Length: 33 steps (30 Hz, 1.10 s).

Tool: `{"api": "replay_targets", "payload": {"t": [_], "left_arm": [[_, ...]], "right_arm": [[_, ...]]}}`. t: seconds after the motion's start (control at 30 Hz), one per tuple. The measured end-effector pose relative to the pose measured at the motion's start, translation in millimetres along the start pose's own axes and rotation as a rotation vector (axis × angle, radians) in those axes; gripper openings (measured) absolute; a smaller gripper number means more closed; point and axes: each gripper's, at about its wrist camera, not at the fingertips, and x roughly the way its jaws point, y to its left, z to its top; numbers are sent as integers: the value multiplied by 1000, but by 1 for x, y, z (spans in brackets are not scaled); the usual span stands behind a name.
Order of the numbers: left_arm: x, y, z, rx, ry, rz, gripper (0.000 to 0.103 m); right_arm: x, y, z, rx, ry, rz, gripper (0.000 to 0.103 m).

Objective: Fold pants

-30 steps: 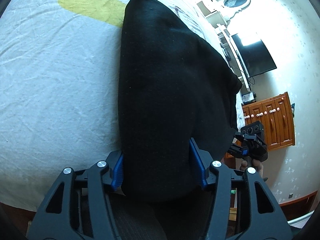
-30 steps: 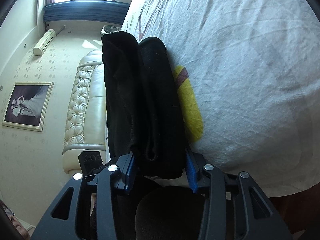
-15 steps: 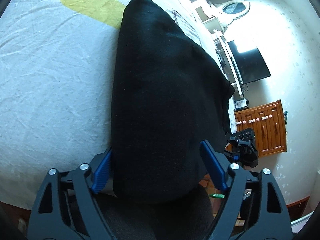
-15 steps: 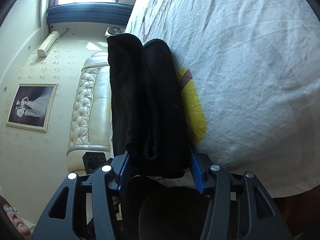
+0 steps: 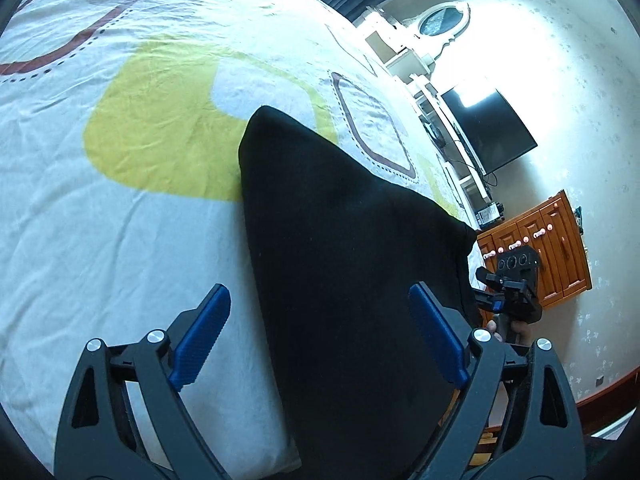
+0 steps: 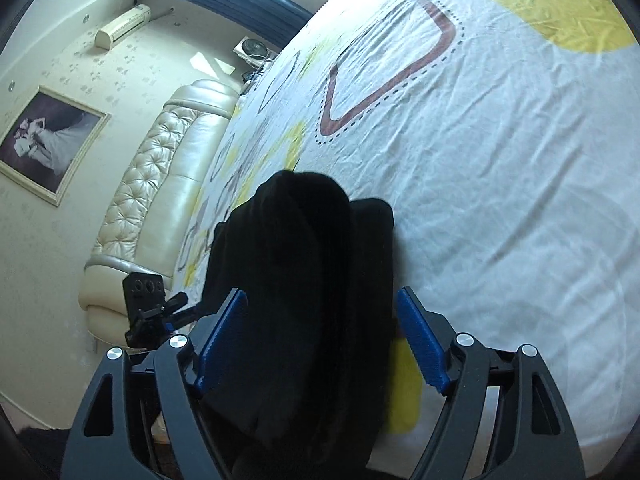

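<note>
Black pants (image 5: 344, 264) lie folded in a thick stack on the bed near its edge; they also show in the right wrist view (image 6: 304, 280). My left gripper (image 5: 320, 336) is open, its blue pads spread wide, with the pants' near end between the right pad and the gap. My right gripper (image 6: 320, 336) is open too, pads either side of the stack without squeezing it. Each gripper shows in the other's view, the right one (image 5: 514, 284) and the left one (image 6: 150, 308).
The bed sheet (image 5: 120, 220) is white with yellow and brown shapes. A padded headboard (image 6: 160, 184) stands beyond the bed. A wooden cabinet (image 5: 548, 248), a TV (image 5: 492, 128) and white shelves line the far wall.
Both grippers have opened and let go of the pants. Both have drawn back and tilted, so the folded stack now rests on the bed.
</note>
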Motion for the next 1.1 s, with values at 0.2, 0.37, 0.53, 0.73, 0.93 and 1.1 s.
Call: {"api": "replay_targets", "payload": {"t": [0.2, 0.37, 0.53, 0.73, 0.93, 1.1], "left_arm": [[23, 3, 19, 13, 24, -17, 91], [35, 9, 32, -12, 24, -53, 91], [40, 10, 37, 17, 32, -53, 91], [46, 15, 47, -8, 27, -60, 91], [53, 8, 47, 82, 37, 79, 58], [49, 17, 50, 57, 36, 79, 44]], "right_arm": [[21, -2, 28, -1, -18, 51, 78], [24, -10, 34, 29, -18, 60, 77], [28, -13, 34, 41, -36, 56, 78], [42, -10, 45, 93, -9, 101, 77], [43, -34, 40, 214, -21, 144, 35], [42, -34, 39, 215, -29, 154, 34]]}}
